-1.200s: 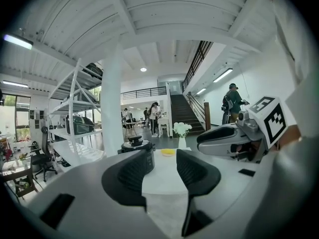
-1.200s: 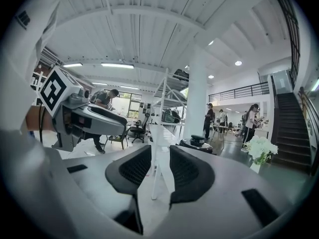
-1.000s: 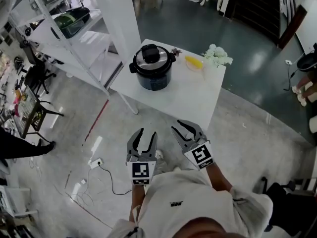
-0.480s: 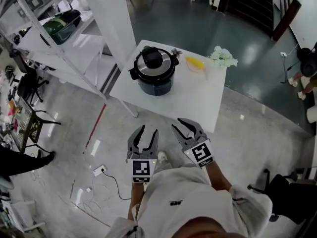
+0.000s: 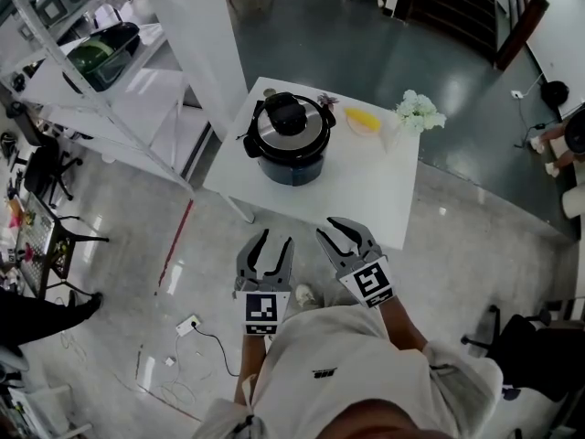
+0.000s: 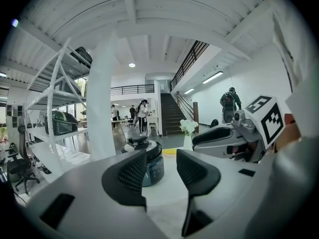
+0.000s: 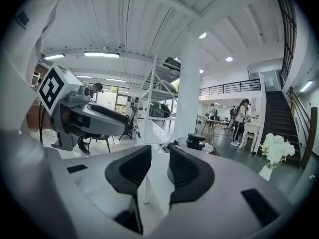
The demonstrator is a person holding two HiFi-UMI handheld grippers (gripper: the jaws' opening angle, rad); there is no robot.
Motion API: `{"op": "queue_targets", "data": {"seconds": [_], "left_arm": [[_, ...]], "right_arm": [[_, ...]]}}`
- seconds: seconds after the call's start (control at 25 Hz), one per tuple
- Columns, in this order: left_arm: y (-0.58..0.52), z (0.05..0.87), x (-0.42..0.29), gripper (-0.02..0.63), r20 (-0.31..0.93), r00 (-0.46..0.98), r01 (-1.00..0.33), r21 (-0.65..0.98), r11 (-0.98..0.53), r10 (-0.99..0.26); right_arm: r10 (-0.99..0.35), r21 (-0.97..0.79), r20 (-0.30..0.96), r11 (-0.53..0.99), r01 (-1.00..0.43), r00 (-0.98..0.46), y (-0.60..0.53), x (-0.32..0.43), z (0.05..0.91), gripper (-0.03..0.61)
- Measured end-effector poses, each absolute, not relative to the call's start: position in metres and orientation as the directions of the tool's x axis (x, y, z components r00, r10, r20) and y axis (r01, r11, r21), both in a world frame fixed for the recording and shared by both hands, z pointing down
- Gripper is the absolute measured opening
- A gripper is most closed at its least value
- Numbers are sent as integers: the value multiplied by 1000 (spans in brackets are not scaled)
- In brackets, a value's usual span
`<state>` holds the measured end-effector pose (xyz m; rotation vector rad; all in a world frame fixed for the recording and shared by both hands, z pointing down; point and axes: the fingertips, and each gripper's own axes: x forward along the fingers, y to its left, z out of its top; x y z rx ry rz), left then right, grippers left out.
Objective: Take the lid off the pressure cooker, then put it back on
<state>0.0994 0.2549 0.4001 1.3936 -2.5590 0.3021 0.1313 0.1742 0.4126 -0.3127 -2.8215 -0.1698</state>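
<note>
- Grey polished floor fills the big hall, and a white table stands ahead of both tools.
- On the table's far left part stands the pressure cooker, well apart from the tools and a little left of the line between them.
- Its lid sits on the pot, with the black knob on top.
- The left gripper is held low before the person's body, short of the table's near edge. Its jaws stand a little apart and nothing is between them.
- The right gripper is just beside it, with a narrower gap between its jaws. It holds nothing as well.
- In the left gripper view the cooker shows far off through the gap, and the left jaw covers part of it.
- In the right gripper view only the knob and the lid's rim rise above the right jaw. The pot's body is hidden.
- With the lid on, the inside of the pot cannot be seen.
- Right of the cooker lies a yellow thing, too small to make out.
- Farther right, at the table's corner, white flowers stand in a white vase.
- Left of the table there are a white column and a white rack.
</note>
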Motion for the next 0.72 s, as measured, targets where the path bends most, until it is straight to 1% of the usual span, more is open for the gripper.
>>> {"op": "queue_targets", "data": {"seconds": [0.24,0.72], "left_arm": [[247,401,72,199,281,-523,-849,-85,522,-805],[218,401,13,198,274,-521,-851,-88,518,-809]], "right_arm": [[191,94,284,970,226,-940,166,103,415,117],[185,73,292,974,215,-938,138,45,419,117]]}}
